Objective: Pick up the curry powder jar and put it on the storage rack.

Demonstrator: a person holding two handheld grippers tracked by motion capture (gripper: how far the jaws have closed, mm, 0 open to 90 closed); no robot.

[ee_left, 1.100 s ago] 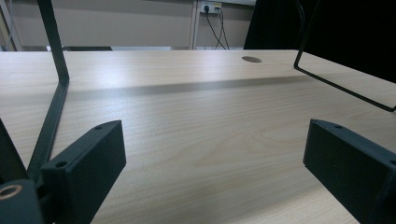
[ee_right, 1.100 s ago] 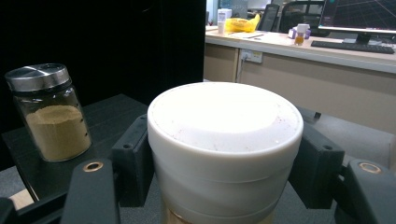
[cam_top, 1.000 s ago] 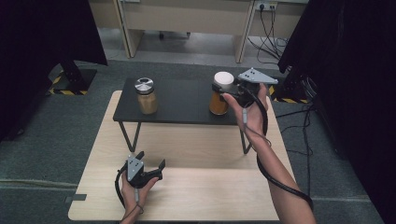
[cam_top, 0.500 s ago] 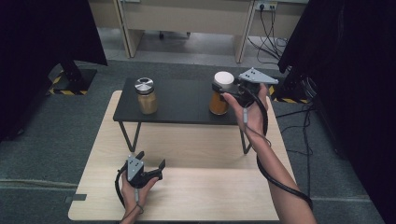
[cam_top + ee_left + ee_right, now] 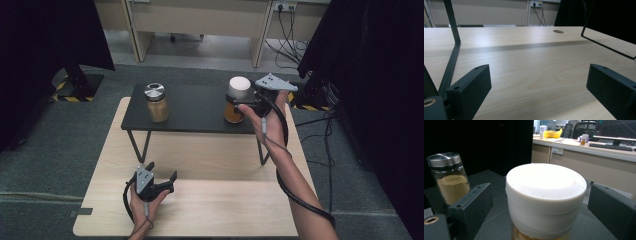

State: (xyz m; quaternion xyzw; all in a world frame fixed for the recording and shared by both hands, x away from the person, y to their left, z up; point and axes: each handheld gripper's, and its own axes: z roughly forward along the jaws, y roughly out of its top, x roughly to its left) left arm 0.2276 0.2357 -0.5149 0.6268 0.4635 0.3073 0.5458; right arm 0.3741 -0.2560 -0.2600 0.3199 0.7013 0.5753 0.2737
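Grey carpet is running under a light wooden bench (image 5: 210, 200), and dark curtains are hanging at both sides of the room, with beige desks standing at the far wall. On the far half of the bench a low black shelf (image 5: 195, 107) on thin metal legs is standing.

At the right end of that shelf a jar with a white lid (image 5: 238, 100) and amber contents is sitting upright. The right gripper (image 5: 250, 105) is reaching in from the right at the level of the jar, the person's hand wrapping its body and its cable trailing down along the forearm. In the right gripper view its two black jaws are standing either side of the white lid (image 5: 546, 200), a clear gap showing between each pad and the lid, so the jar is sitting between them without being pressed. Those jaws have just been opening.

At the left end of the shelf, well apart from the first jar, a glass spice jar with a metal lid (image 5: 156, 102) and tan powder inside is standing upright; it is showing at the left of the right gripper view too (image 5: 449, 177).

Near the left front of the bench the left gripper (image 5: 161, 180) is resting low over the wood, its jaws spread wide and holding nothing.
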